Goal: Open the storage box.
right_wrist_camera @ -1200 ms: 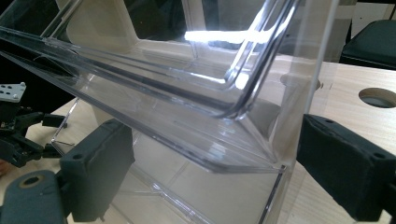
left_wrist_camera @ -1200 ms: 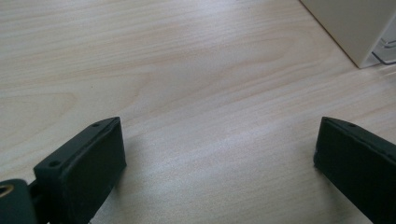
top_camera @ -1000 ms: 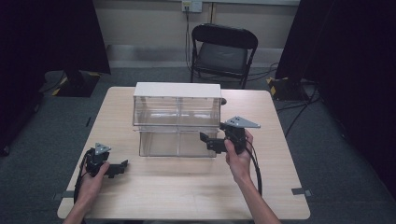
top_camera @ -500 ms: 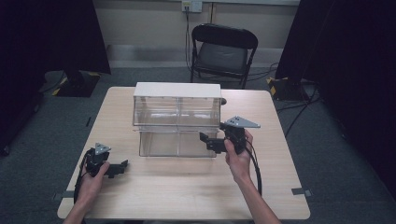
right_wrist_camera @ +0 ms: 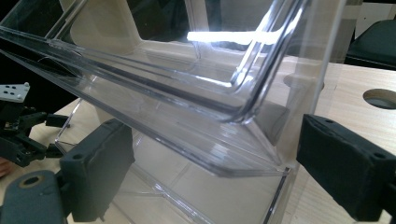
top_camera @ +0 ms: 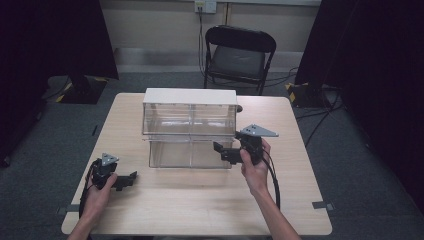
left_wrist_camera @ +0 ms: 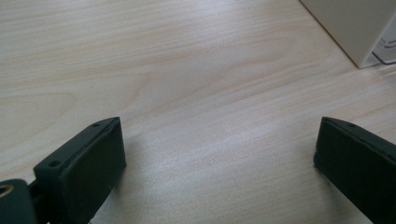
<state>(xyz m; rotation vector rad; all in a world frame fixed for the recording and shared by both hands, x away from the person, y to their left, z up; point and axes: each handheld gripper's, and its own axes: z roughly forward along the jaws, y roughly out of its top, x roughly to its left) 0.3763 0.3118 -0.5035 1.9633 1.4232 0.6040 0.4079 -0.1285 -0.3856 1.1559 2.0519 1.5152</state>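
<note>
A clear plastic drawer unit (top_camera: 189, 125) with a cream-white top stands mid-table, its lower drawer (top_camera: 190, 152) pulled out toward the person. My right gripper (top_camera: 224, 151) is open at the drawer's right front corner; in the right gripper view the clear drawer corner (right_wrist_camera: 252, 154) sits between the wide-apart jaws. My left gripper (top_camera: 131, 179) rests open low over the bare table at the front left, apart from the unit. In the left gripper view its jaws spread over wood, with the unit's cream corner (left_wrist_camera: 355, 28) at the top right.
The wooden table (top_camera: 200, 205) has a round cable hole (right_wrist_camera: 380, 98) behind the unit on the right. A black folding chair (top_camera: 237, 55) stands beyond the far edge. Cables trail from both grippers toward the person.
</note>
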